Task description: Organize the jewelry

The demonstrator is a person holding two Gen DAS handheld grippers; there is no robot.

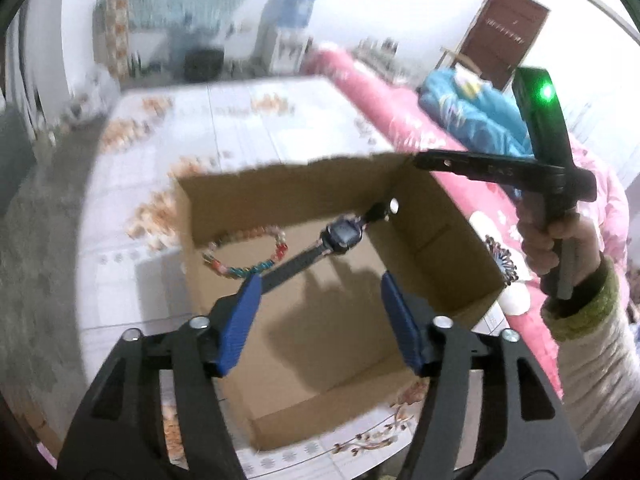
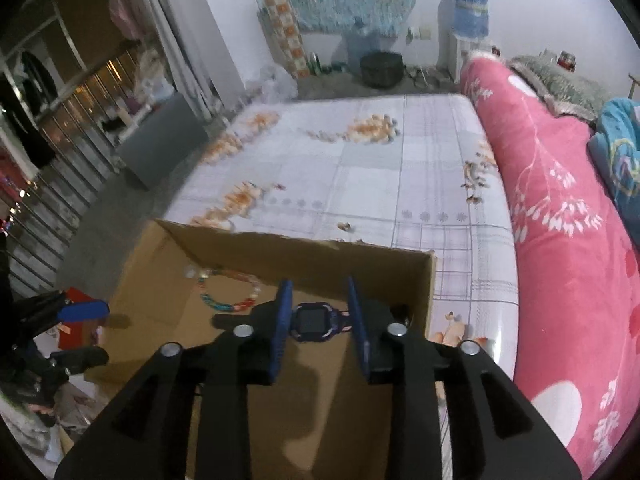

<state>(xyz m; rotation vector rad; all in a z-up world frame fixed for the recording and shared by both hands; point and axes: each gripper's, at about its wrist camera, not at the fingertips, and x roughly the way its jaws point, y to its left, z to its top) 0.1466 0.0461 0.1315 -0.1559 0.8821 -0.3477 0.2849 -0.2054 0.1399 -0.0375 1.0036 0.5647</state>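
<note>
An open cardboard box stands on the patterned table. A colourful bead bracelet lies on the box floor beside a dark digital watch. My left gripper is open and empty above the box. In the right wrist view the same box, bracelet and watch show. My right gripper hangs open over the watch, its blue pads on either side without pinching it. The right gripper's body also shows in the left wrist view at the box's far corner.
A pink flowered blanket runs along the table's right side, with blue cloth behind it. A grey stool stands off the far-left table edge. The left gripper shows at the left of the box.
</note>
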